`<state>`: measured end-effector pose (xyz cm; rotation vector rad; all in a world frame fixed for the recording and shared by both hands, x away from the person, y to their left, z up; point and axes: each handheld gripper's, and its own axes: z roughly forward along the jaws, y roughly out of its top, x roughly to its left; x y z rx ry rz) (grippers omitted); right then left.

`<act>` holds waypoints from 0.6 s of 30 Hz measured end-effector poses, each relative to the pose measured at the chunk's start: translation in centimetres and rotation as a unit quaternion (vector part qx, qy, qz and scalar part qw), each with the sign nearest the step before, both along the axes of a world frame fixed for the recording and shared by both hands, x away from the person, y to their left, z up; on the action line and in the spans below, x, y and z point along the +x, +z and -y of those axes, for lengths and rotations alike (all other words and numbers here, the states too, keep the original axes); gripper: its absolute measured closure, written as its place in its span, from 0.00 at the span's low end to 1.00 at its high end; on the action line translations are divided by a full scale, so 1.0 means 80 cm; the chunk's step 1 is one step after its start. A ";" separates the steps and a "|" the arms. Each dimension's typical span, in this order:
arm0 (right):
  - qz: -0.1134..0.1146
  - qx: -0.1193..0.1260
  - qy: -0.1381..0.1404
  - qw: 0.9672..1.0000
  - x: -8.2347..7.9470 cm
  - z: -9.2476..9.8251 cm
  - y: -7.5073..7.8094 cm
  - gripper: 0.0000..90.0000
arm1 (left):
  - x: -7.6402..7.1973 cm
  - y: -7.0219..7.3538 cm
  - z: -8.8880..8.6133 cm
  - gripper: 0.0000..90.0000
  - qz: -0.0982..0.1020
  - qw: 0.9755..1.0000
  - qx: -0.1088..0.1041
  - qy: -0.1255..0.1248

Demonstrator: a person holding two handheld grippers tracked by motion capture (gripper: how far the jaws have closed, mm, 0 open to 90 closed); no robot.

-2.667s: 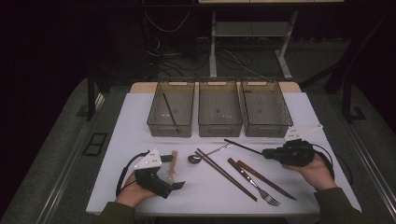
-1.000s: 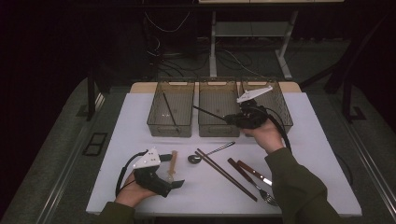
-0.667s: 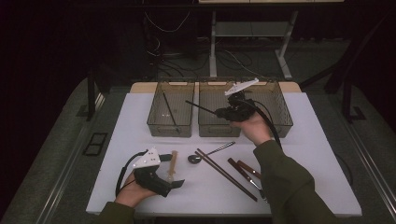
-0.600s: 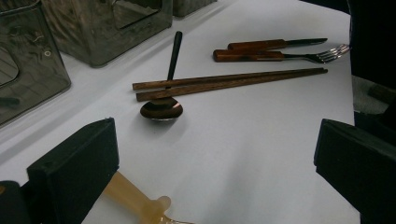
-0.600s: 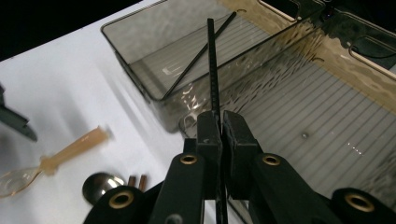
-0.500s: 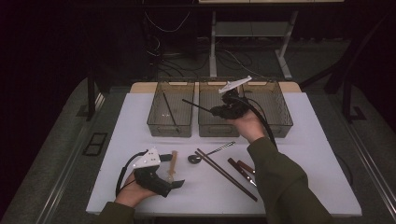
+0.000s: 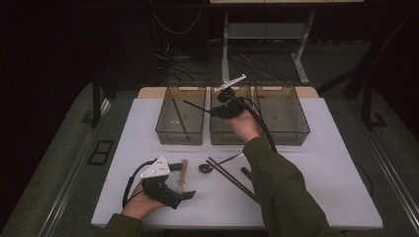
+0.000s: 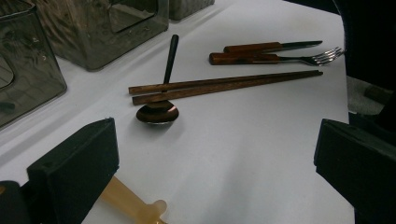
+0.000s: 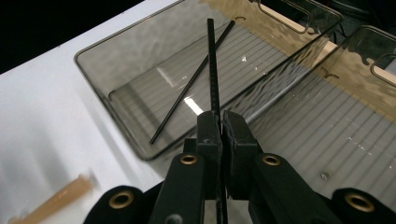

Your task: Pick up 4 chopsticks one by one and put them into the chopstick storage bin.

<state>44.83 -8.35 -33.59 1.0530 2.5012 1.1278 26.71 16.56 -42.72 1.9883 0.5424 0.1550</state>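
The right gripper [image 9: 220,128], its fingers pinching one black chopstick [image 9: 212,65] above the left bin [image 7: 163,131] where its mate [image 9: 191,81] is lying, should be lowering level before releasing, while the left gripper [image 8: 210,163] is idling wide open.

No readable text, labels, brands or numbers in any view. Bins [image 7: 232,114], cutlery [image 8: 275,52], and both grippers carry no legible markings; table [image 7: 341,168] surface is plain white.
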 end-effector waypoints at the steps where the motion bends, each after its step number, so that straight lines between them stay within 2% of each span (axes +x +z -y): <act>1: -0.002 -0.001 -0.001 1.000 0.003 -0.004 -0.001 0.96 | 0.000 0.000 0.000 0.00 -0.001 1.000 0.000 0.001; 11: -0.004 -0.018 -0.018 1.000 0.029 -0.043 -0.013 0.96 | 0.000 0.001 0.000 0.00 0.000 1.000 -0.006 -0.006; 18: -0.007 -0.040 -0.026 0.999 0.047 -0.073 -0.025 0.96 | 0.001 0.001 -0.001 0.00 -0.002 1.000 -0.011 -0.007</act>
